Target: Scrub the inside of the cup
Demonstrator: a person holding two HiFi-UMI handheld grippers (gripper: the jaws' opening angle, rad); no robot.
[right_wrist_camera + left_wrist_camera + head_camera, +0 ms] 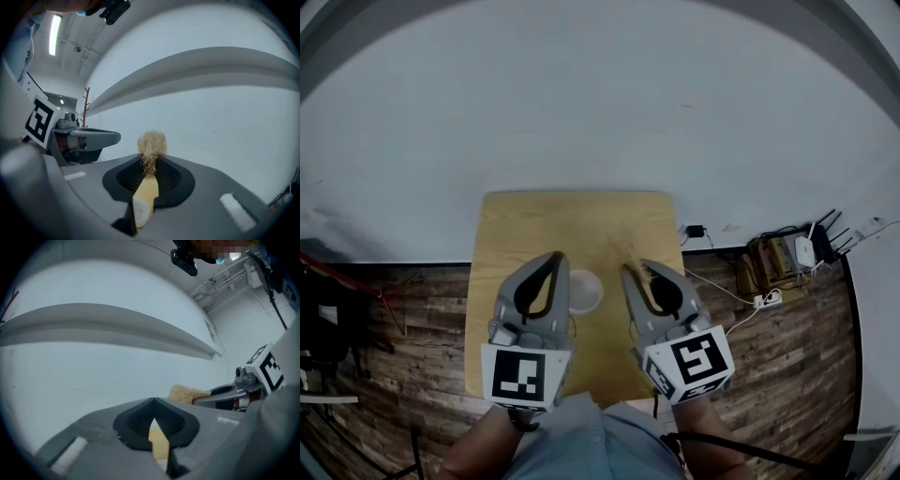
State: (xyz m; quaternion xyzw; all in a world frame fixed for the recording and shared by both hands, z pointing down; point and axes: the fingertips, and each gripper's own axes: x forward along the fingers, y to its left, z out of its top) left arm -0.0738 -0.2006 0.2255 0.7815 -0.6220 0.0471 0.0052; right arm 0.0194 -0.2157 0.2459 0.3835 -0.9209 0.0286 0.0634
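A white cup (586,289) stands on the small wooden table (516,234), between my two grippers as seen from above. My left gripper (557,256) (153,400) is shut with nothing between its jaws and points level at the white wall, just left of the cup. My right gripper (627,272) (151,159) is shut on a brush, whose tan bristles (630,251) (152,144) (187,393) stick out past the jaw tips. Both grippers hover above the table, side by side. The left gripper view shows the right gripper (234,394), and the right gripper view shows the left gripper (89,138).
The table's far edge meets a white wall (600,112). Around it lies a wooden plank floor (422,309). A power strip with cables and boxes (778,262) sits on the floor at the right. Dark stands (328,319) are at the left.
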